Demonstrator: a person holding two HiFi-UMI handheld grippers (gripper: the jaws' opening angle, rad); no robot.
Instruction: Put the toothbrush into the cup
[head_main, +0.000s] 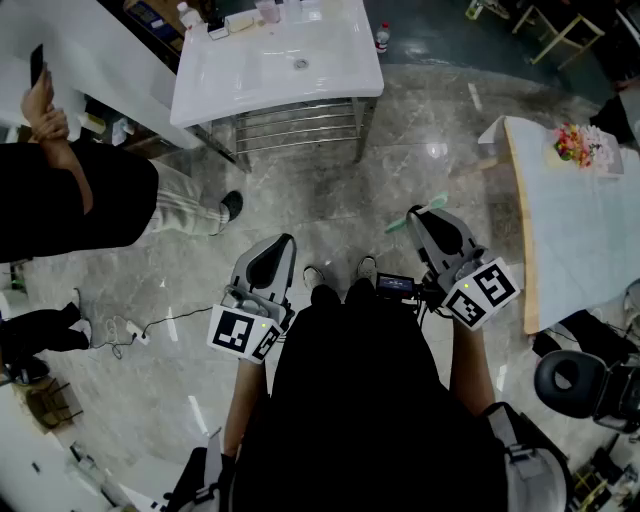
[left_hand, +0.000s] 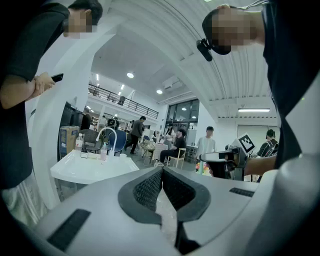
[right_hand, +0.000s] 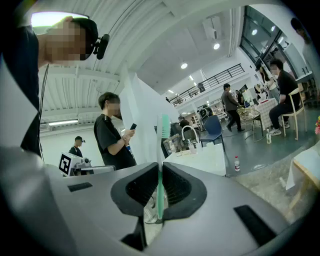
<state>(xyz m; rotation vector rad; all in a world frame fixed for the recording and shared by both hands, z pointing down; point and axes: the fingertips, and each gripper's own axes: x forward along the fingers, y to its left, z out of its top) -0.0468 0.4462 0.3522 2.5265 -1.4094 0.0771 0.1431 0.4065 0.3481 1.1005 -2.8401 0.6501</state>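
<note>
I see a slim mint-green toothbrush (right_hand: 160, 150) clamped between the jaws of my right gripper (right_hand: 159, 175), its bristle head standing out far beyond them. My left gripper (left_hand: 162, 172) is closed on nothing.

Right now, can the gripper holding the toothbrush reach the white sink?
Probably not yet. The right gripper, shut on the toothbrush, is held near the person's body, and the sink stands well ahead across the floor. Nothing blocks the way, so a few steps forward should do it.
</note>
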